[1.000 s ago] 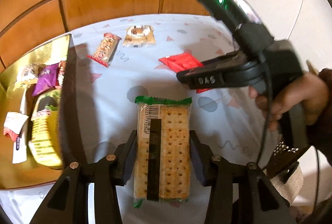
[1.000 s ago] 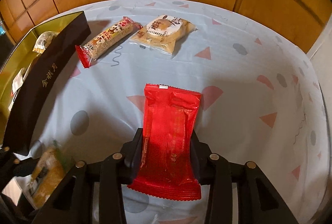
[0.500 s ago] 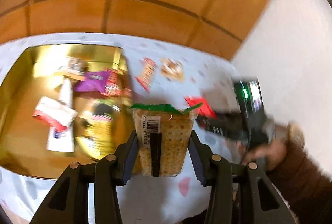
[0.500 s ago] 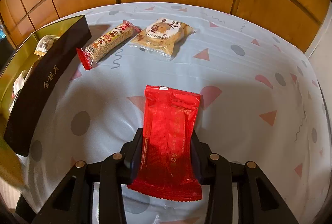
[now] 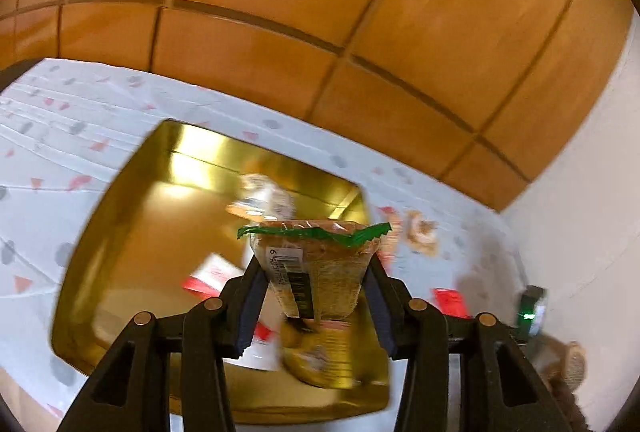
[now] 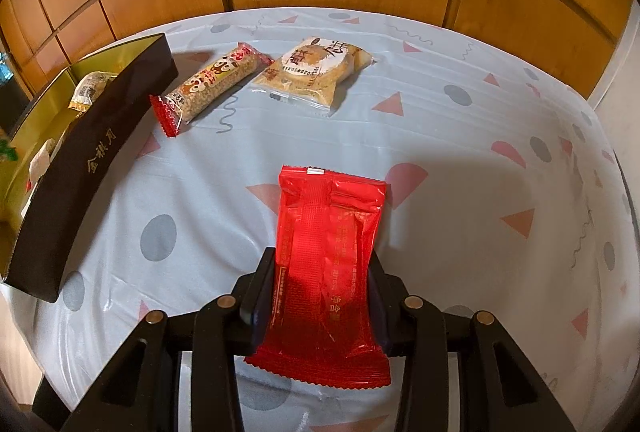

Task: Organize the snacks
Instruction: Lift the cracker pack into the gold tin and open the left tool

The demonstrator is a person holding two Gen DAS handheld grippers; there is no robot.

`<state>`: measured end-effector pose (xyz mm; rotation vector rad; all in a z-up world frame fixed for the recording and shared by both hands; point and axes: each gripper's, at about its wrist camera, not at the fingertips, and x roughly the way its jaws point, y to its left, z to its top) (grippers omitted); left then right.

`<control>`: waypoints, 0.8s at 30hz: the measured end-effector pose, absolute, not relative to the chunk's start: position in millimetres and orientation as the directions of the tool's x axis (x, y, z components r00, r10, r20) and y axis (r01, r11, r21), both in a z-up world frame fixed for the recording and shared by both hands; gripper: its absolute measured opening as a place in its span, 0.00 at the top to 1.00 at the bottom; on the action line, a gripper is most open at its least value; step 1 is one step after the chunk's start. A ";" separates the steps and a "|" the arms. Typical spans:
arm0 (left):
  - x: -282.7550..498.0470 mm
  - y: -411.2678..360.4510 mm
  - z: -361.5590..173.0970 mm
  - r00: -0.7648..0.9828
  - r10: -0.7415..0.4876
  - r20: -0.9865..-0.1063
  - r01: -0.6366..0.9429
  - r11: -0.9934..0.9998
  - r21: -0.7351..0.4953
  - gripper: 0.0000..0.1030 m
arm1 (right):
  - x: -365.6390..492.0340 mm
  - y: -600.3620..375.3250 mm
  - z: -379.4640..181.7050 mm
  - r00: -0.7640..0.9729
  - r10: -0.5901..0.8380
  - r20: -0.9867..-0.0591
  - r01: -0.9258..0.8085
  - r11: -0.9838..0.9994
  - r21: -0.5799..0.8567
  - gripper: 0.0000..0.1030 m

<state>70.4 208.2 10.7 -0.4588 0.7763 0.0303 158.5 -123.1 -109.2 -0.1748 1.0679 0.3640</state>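
**Cracker pack heading into the gold tin while the red packet waits**

Cracker pack (image 5: pixel 316 268), clear-wrapped with a green sealed edge, is being carried by the left gripper (image 5: pixel 314 296), whose jaws are clamped on its two long sides. In the left wrist view it is hanging in the air over the near right part of the gold tin (image 5: pixel 120 232), clear of the floor of the tin and of the blurred snacks already lying inside. So the step in hand is the delivery: one snack is lifted and is arriving over its container.

The right gripper (image 6: pixel 324 296) is pinching the red packet (image 6: pixel 328 256) by its sides, low over the patterned tablecloth (image 6: pixel 460 191); whether the packet's far end is touching the cloth cannot be told. Two snacks are lying loose on the cloth beyond it: a long cereal bar (image 6: pixel 212 83) just beside the tin's dark outer wall, and a square pastry pack (image 6: pixel 316 71) next to the bar.

Judging from this, the left side is needing a lowering into a bare patch of the tin, and only then a release, so the crackers are not dropping onto other packs. The red packet is probably following by the same route, with the bar and pastry left to collect.
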 end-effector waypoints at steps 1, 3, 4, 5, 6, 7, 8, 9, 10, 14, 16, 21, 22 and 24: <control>73.6 209.3 5.8 0.708 -0.120 -0.696 -0.201 0.911 -0.361 0.54 | 158.0 -123.2 -109.3 0.431 0.208 -0.878 -0.372 0.928 0.037 0.59; 80.0 212.0 -5.9 0.675 -0.090 -0.732 -0.219 0.923 -0.315 0.54 | 157.5 -123.7 -109.4 0.434 0.212 -0.875 -0.369 0.928 0.042 0.59; 85.3 215.3 -10.3 0.664 -0.086 -0.743 -0.219 0.928 -0.303 0.54 | 157.1 -124.0 -109.7 0.437 0.215 -0.873 -0.368 0.929 0.044 0.58; 90.1 218.6 -12.7 0.657 -0.079 -0.750 -0.223 0.930 -0.293 0.54 | 156.7 -124.0 -109.7 0.440 0.216 -0.871 -0.368 0.929 0.045 0.58; 95.4 221.8 -13.7 0.645 -0.064 -0.761 -0.227 0.935 -0.272 0.54 | 156.4 -123.8 -109.7 0.443 0.216 -0.870 -0.368 0.929 0.044 0.58; 101.6 224.4 -15.3 0.632 -0.040 -0.774 -0.230 0.944 -0.236 0.54 | 156.1 -123.7 -109.7 0.445 0.216 -0.869 -0.368 0.929 0.043 0.58; 107.7 227.6 -15.5 0.626 -0.010 -0.780 -0.240 0.949 -0.205 0.54 | 156.4 -123.6 -109.5 0.444 0.216 -0.869 -0.368 0.929 0.043 0.58; 113.6 231.0 -14.9 0.621 -0.001 -0.784 -0.241 0.952 -0.192 0.54 | 156.3 -123.4 -109.5 0.444 0.216 -0.870 -0.368 0.929 0.043 0.58; 119.3 234.4 -14.8 0.613 -0.012 -0.790 -0.225 0.956 -0.189 0.54 | 156.5 -123.2 -109.4 0.443 0.216 -0.870 -0.368 0.929 0.043 0.58; 141.5 239.7 -25.9 0.570 -0.007 -0.822 -0.213 0.964 -0.157 0.53 | 156.0 -122.9 -109.4 0.445 0.215 -0.869 -0.366 0.930 0.043 0.58; 153.0 244.1 -35.3 0.552 0.007 -0.834 -0.241 0.959 -0.151 0.53 | 156.3 -122.9 -109.5 0.445 0.215 -0.870 -0.366 0.930 0.043 0.58; 154.9 250.2 -39.8 0.550 0.057 -0.833 -0.330 0.931 -0.154 0.53 | 156.5 -122.7 -109.7 0.445 0.213 -0.870 -0.366 0.930 0.040 0.58; 150.6 249.3 -39.2 0.549 0.084 -0.832 -0.350 0.927 -0.137 0.53 | 156.5 -122.4 -109.8 0.446 0.212 -0.870 -0.365 0.930 0.040 0.58; 144.1 246.2 -38.2 0.544 0.105 -0.833 -0.367 0.922 -0.123 0.53 | 156.6 -122.0 -109.9 0.448 0.211 -0.869 -0.364 0.931 0.039 0.57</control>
